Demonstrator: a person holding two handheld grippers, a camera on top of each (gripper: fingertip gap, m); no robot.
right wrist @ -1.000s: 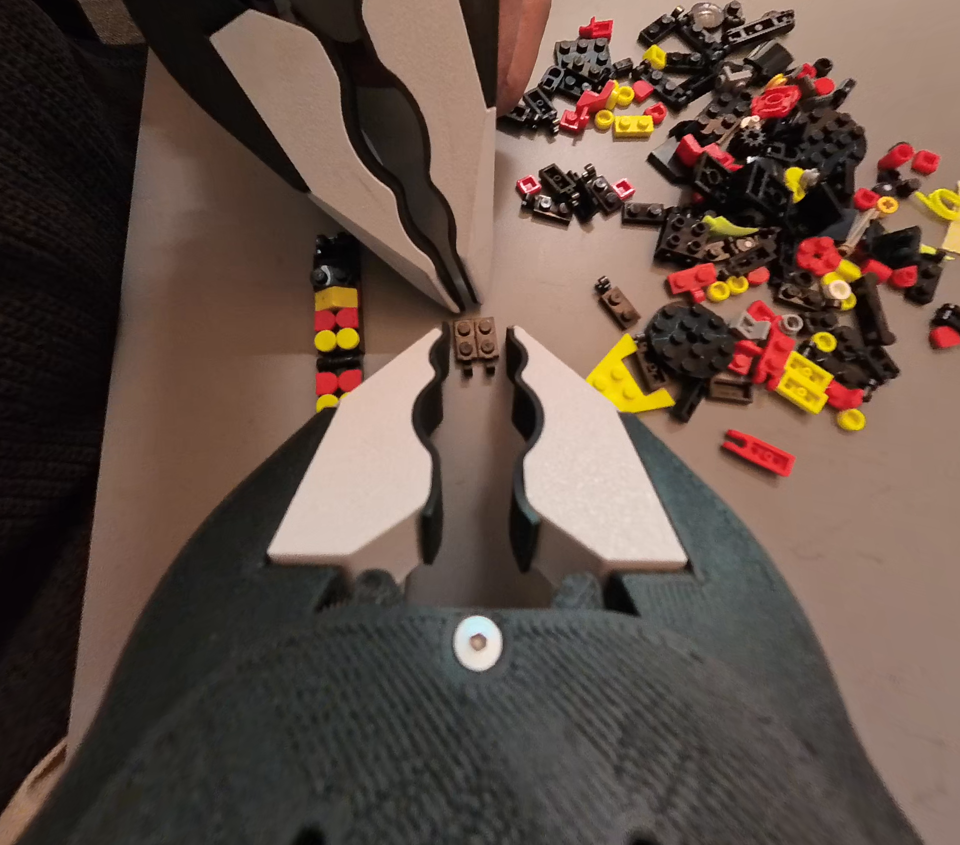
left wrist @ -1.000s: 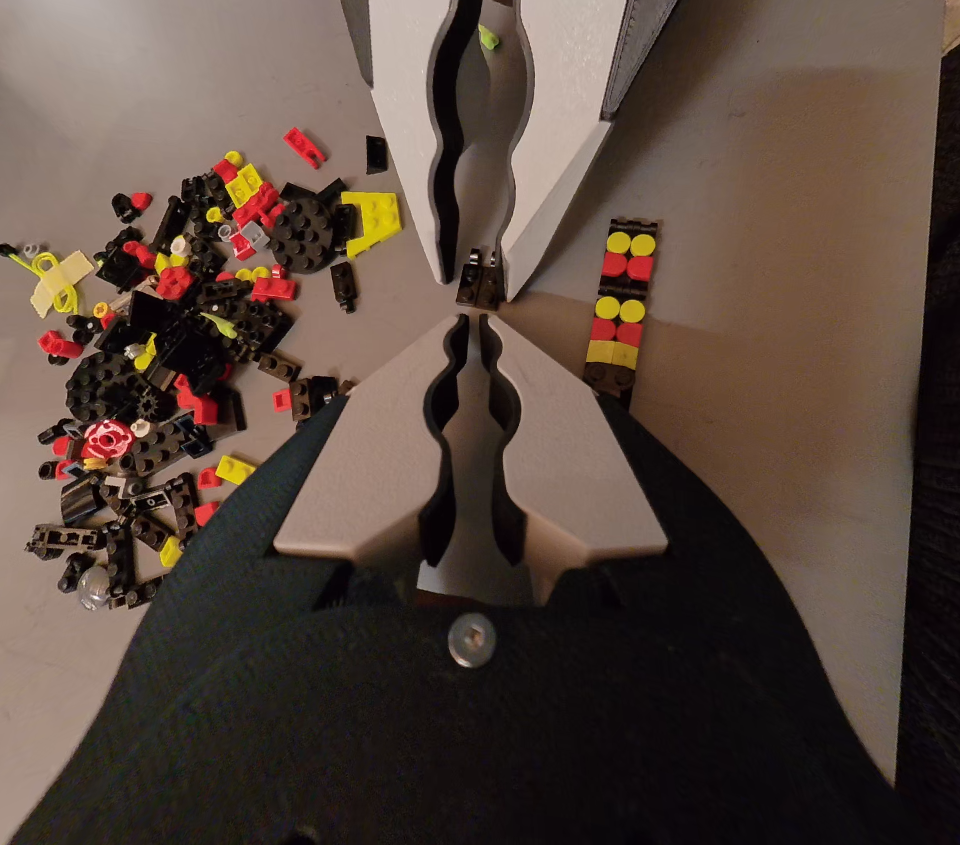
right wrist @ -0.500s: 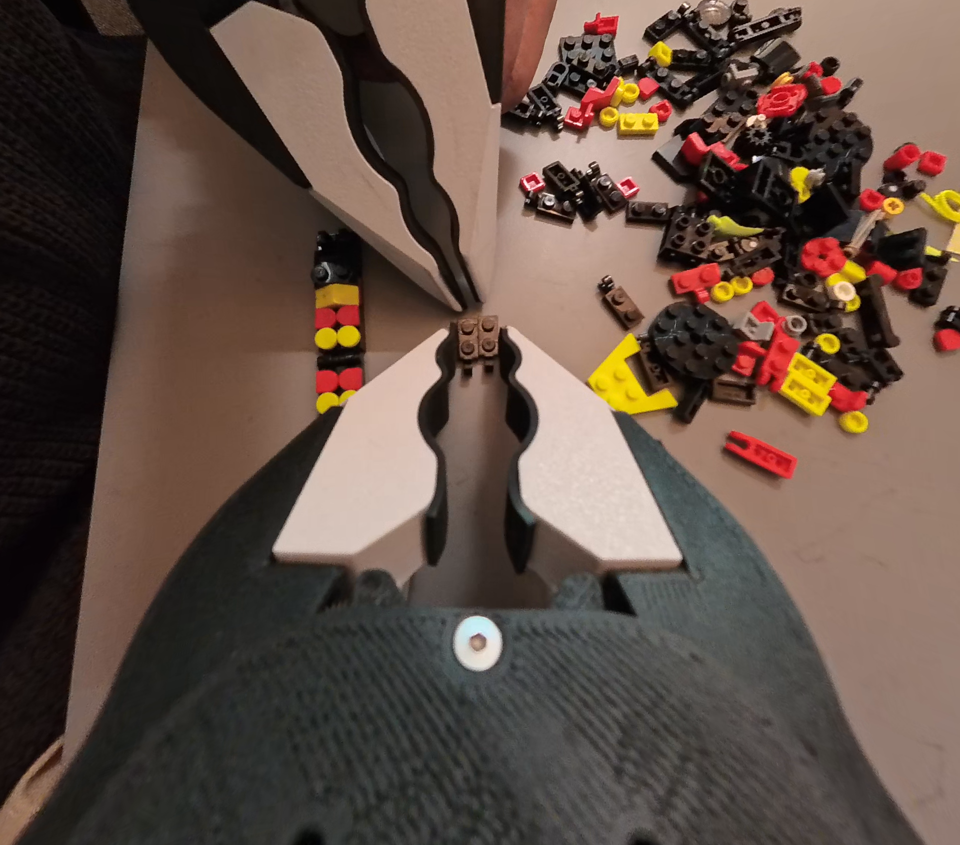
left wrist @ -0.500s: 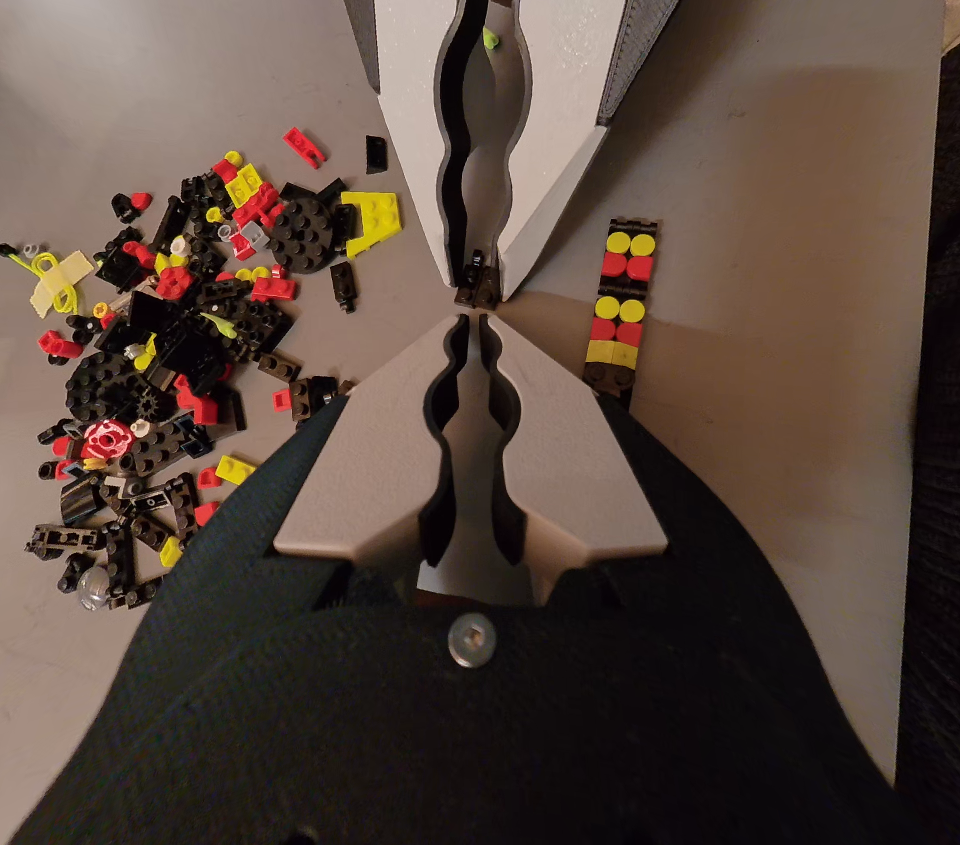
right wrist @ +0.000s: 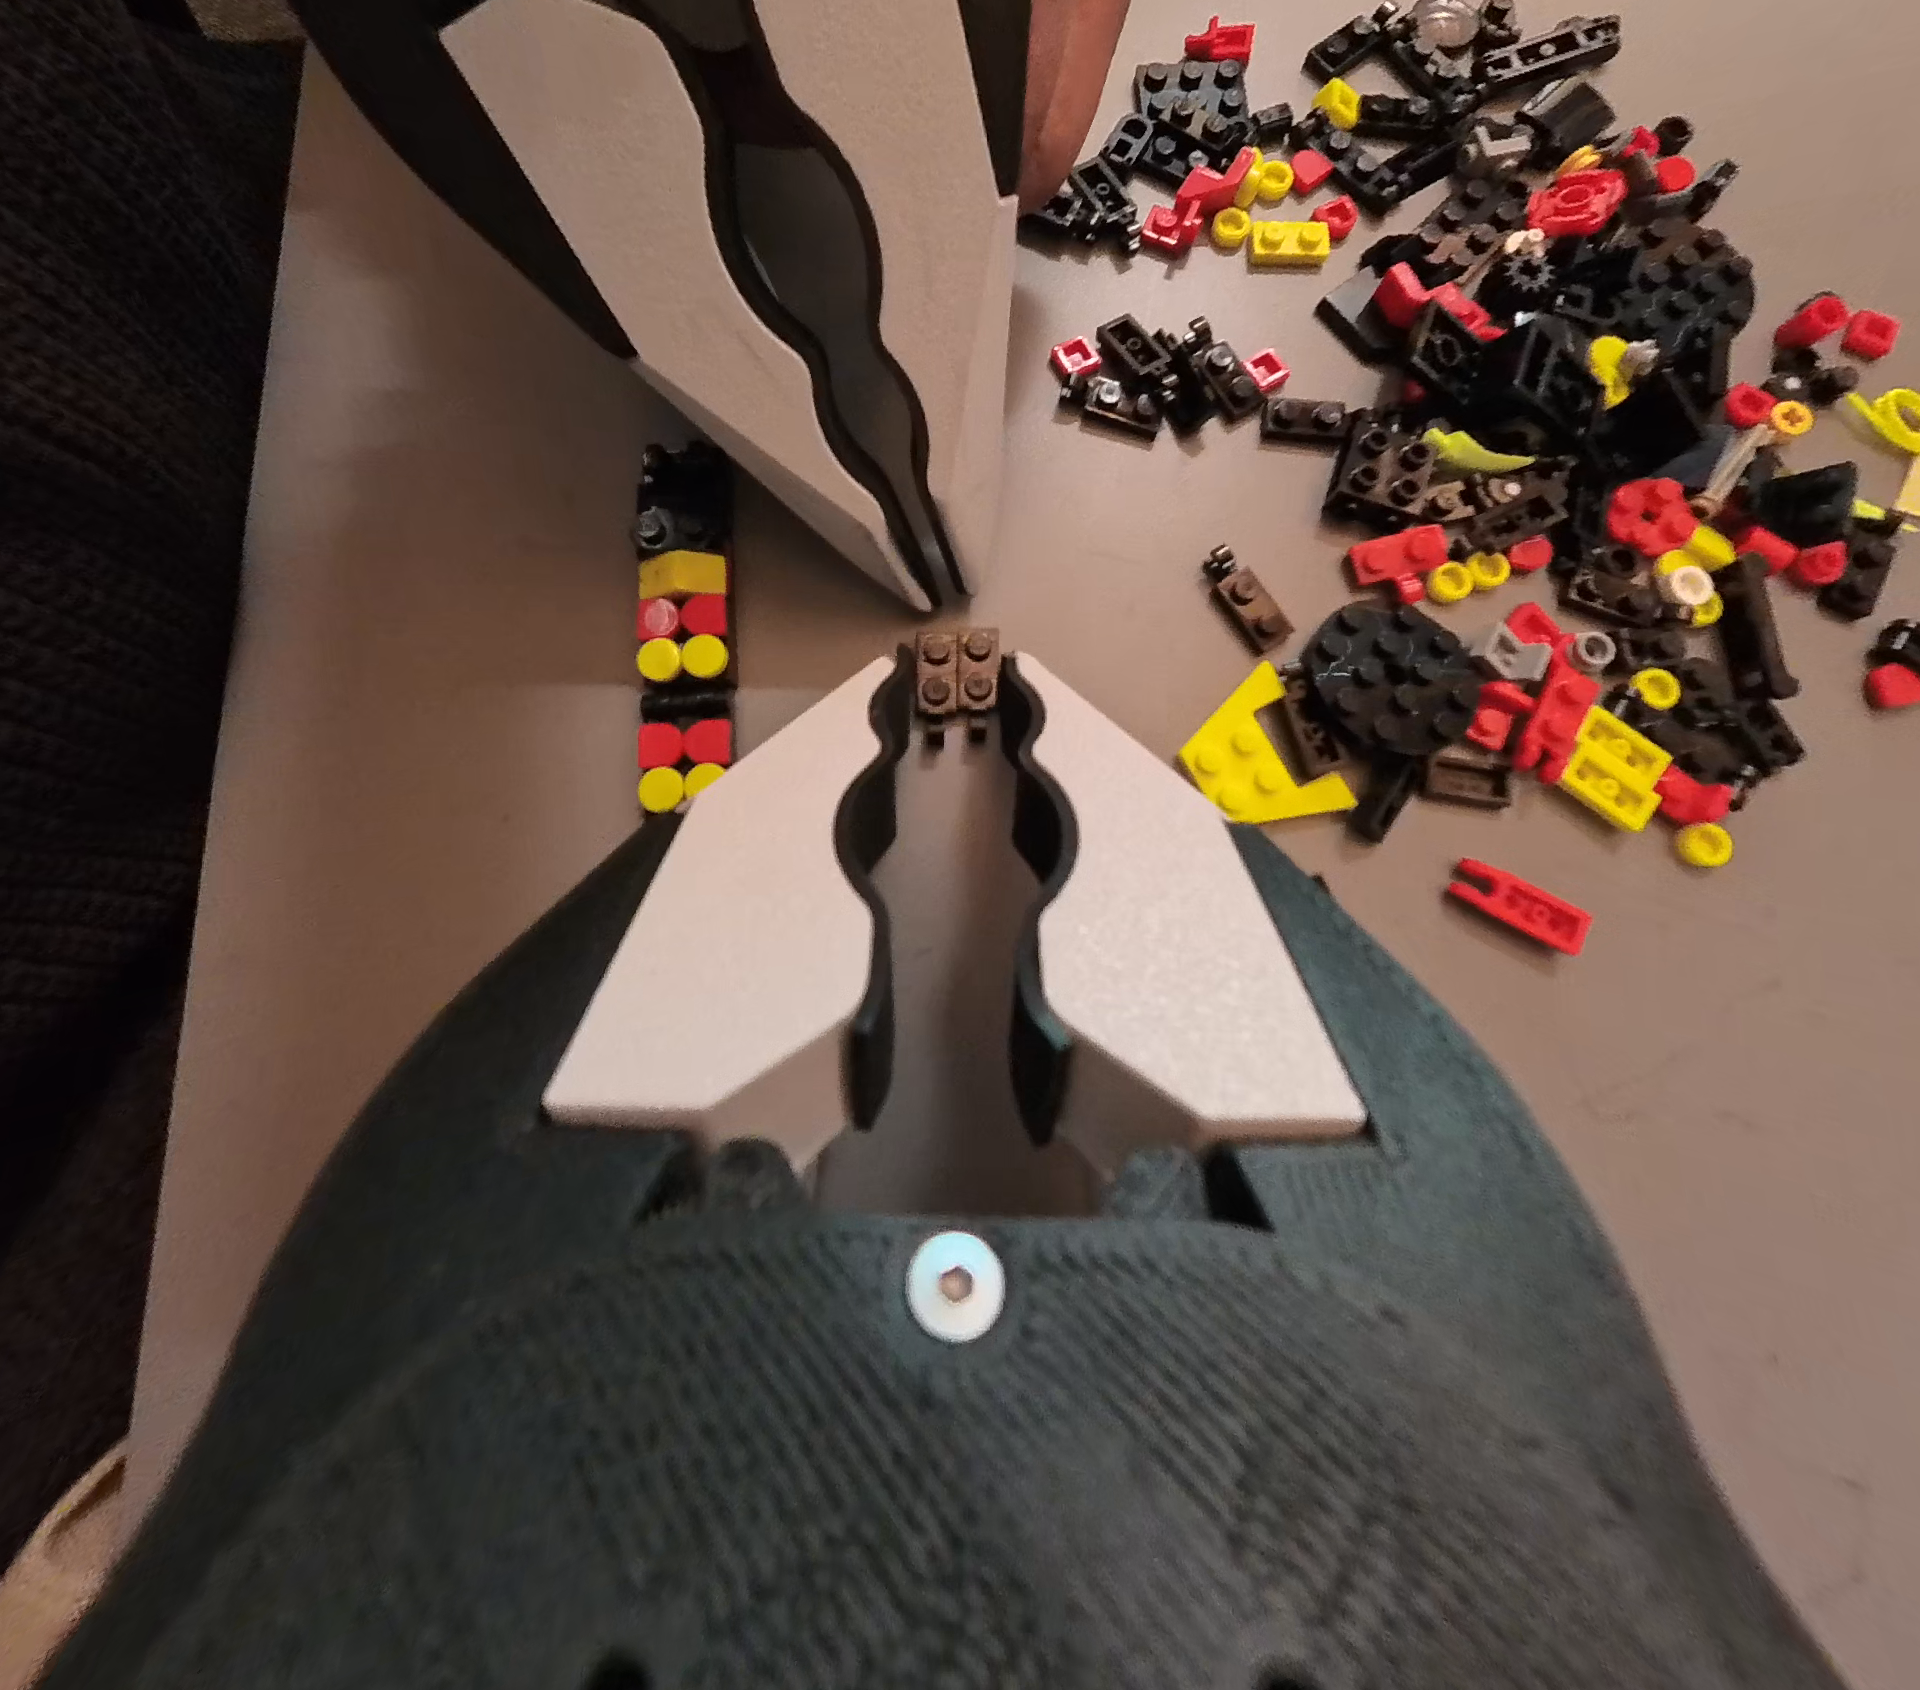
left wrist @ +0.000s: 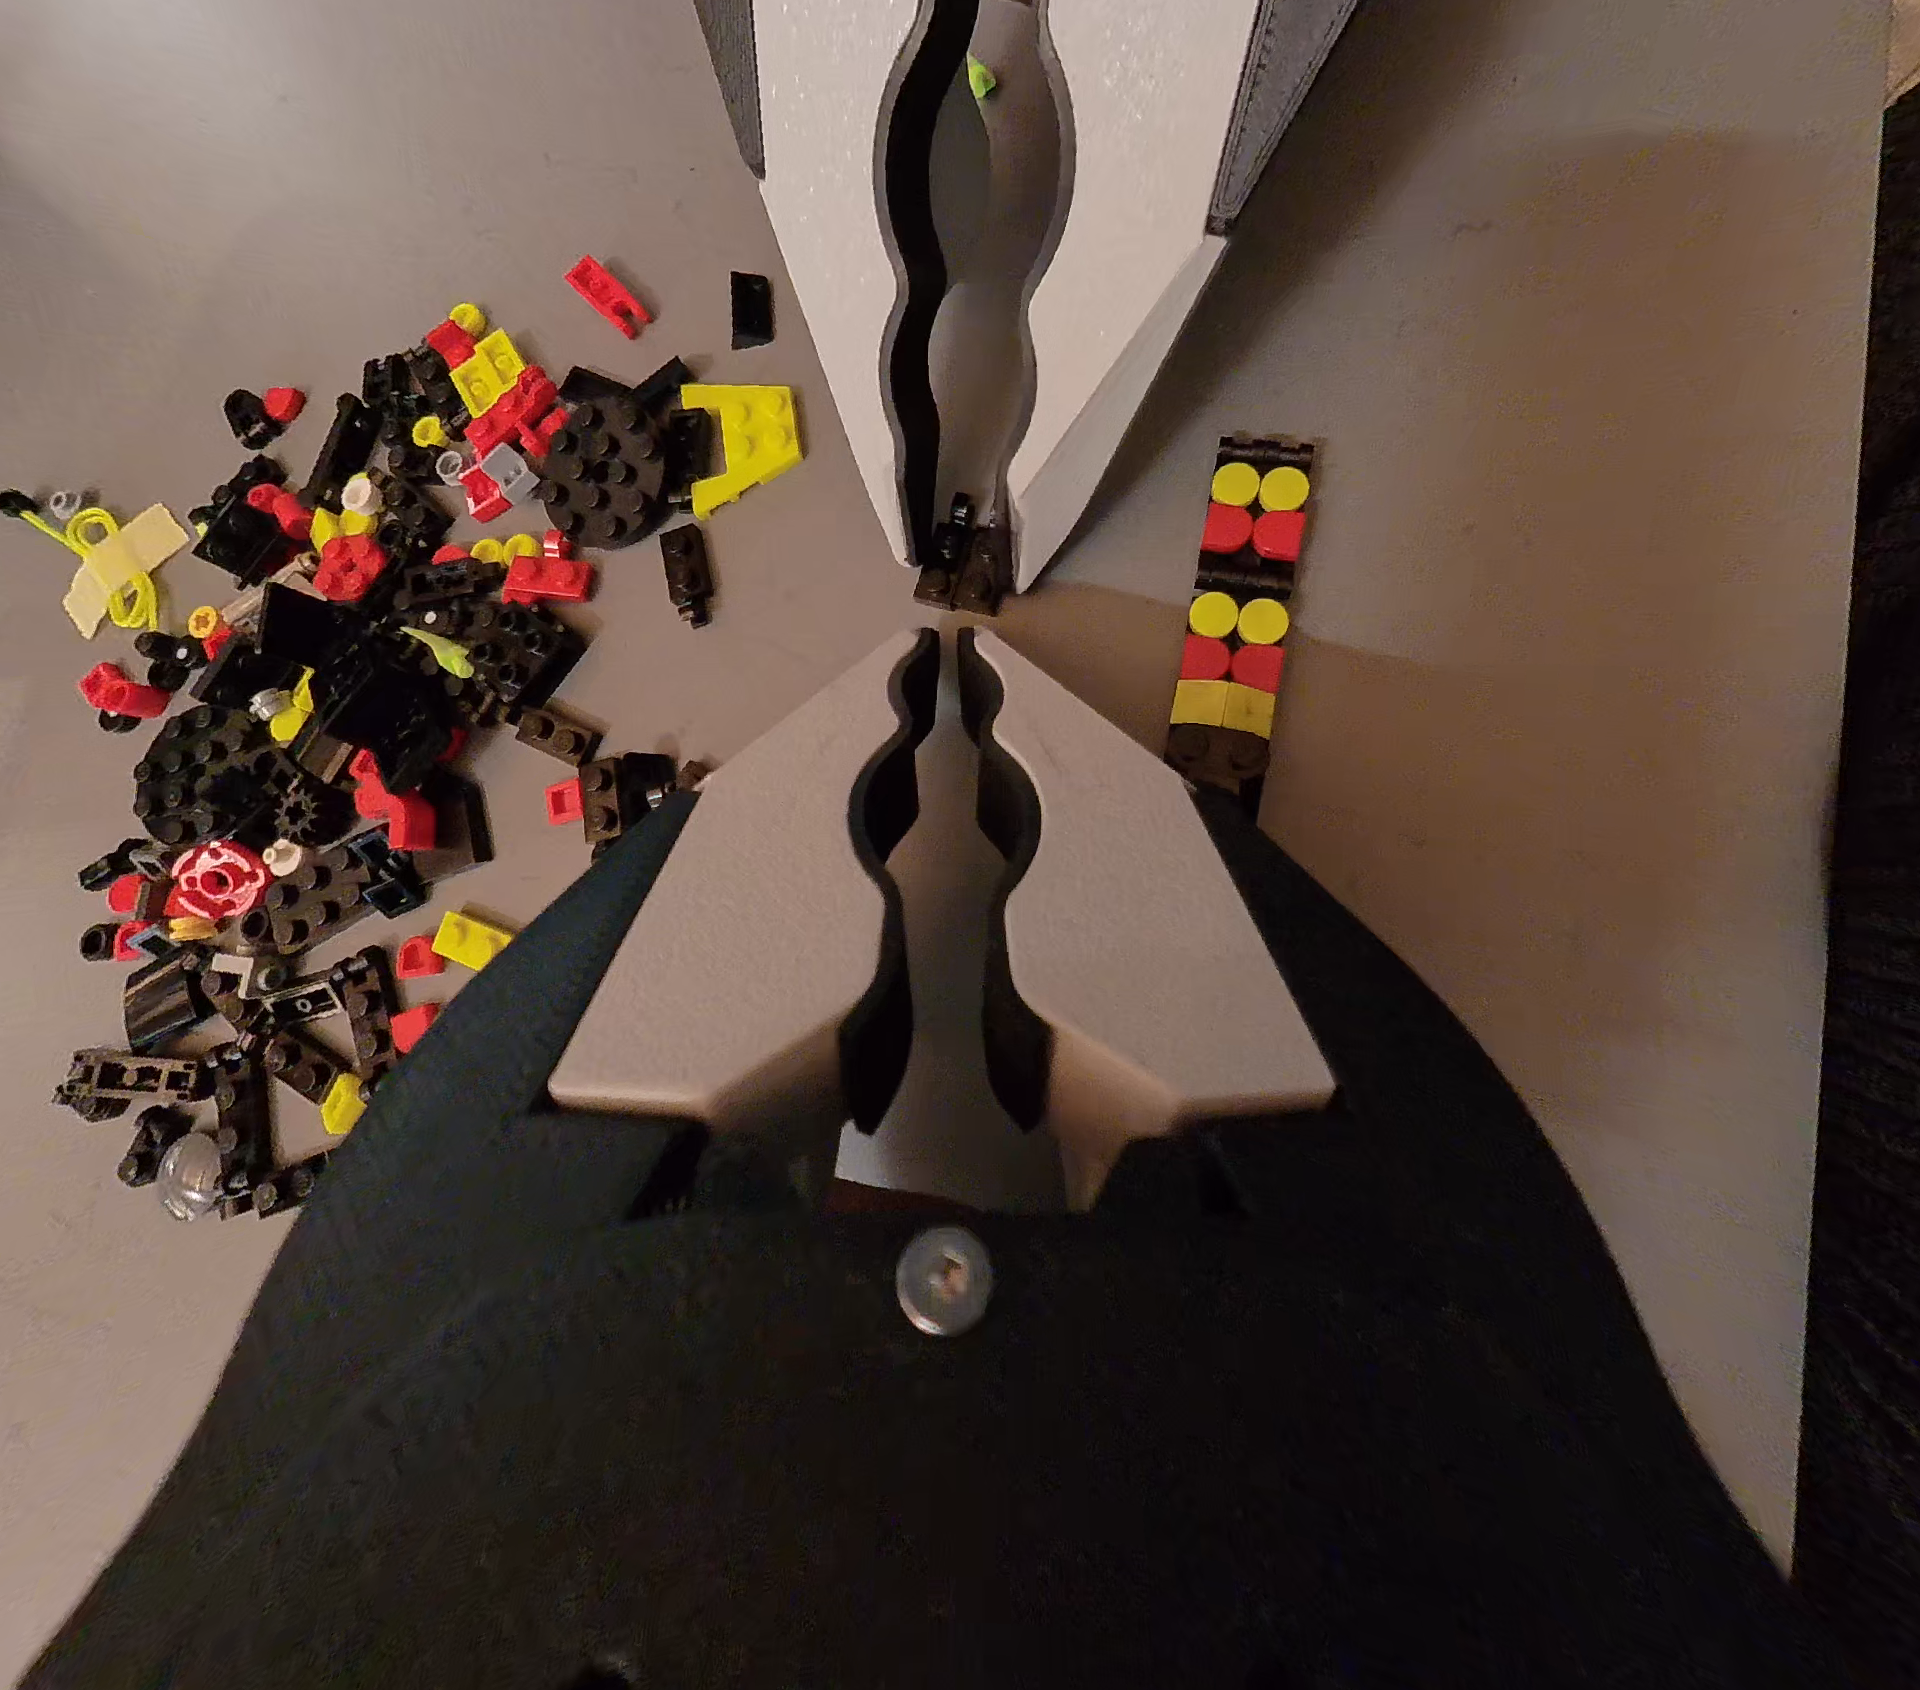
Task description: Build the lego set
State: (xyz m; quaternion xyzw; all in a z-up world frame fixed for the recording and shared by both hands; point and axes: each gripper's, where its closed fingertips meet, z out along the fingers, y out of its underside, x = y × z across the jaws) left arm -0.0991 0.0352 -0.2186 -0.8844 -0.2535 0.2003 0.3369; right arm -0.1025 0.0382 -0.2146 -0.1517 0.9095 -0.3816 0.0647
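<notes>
Two small dark brown plates [right wrist: 951, 674] lie side by side on the grey table. My right gripper [right wrist: 951, 666] is shut on them; in the left wrist view it [left wrist: 961, 570] comes from the top with the plates [left wrist: 971, 589] at its tips. My left gripper [left wrist: 940, 638] is shut and empty, tip to tip with the right one, just short of the plates; it also shows in the right wrist view [right wrist: 940, 596]. A built black strip with yellow and red round tiles [left wrist: 1242, 622] [right wrist: 681, 632] lies flat beside the grippers.
A pile of loose black, red and yellow pieces [left wrist: 364, 705] [right wrist: 1558, 445] lies on the far side from the strip. A yellow wedge plate [right wrist: 1247, 757] and a red clip plate [right wrist: 1517, 902] lie near my right gripper. The table edge [left wrist: 1849, 705] runs just beyond the strip. A hand [right wrist: 1070, 30] is behind the left gripper. Only a small space, under 4 cm, lies between the two pairs of fingers.
My right gripper has closed its fingers onto the two brown plates, which it only straddled a second ago. The left gripper has stayed shut in place.
</notes>
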